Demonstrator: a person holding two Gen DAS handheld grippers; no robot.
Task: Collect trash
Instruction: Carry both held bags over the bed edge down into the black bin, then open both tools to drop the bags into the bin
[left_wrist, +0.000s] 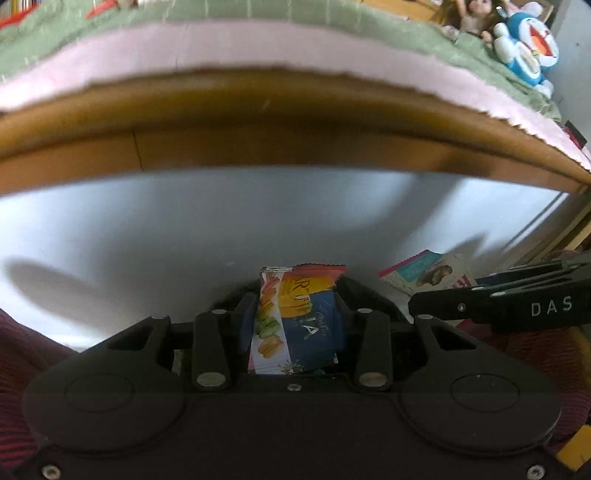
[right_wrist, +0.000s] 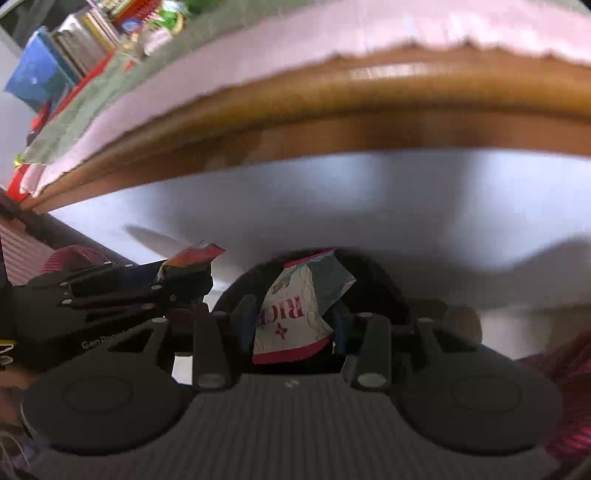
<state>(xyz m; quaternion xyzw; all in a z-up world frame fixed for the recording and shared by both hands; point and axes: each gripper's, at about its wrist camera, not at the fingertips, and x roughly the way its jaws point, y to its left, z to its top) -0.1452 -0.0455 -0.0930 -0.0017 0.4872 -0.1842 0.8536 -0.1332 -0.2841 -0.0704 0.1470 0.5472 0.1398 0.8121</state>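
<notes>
My left gripper (left_wrist: 295, 306) is shut on a blue, orange and white macaron snack wrapper (left_wrist: 299, 317), which stands upright between the fingers. In the left wrist view the right gripper (left_wrist: 436, 306) reaches in from the right, with a pink and teal wrapper (left_wrist: 428, 271) just beyond it. My right gripper (right_wrist: 295, 314) is shut on that white, teal and pink wrapper (right_wrist: 299, 314), creased at its top. The right wrist view also shows the left gripper (right_wrist: 192, 284) at the left, an orange wrapper tip (right_wrist: 195, 256) sticking out of it. Both hang low over a pale floor (left_wrist: 184, 236).
A wooden bed frame (left_wrist: 258, 122) runs across ahead, topped by a pink mattress (left_wrist: 221, 44) and green bedding (left_wrist: 258, 11). A blue and white plush toy (left_wrist: 528, 44) and a doll (left_wrist: 472, 18) sit at its right end. Books (right_wrist: 74, 48) stand at far left. Dark red striped sleeves (left_wrist: 22, 350) flank the grippers.
</notes>
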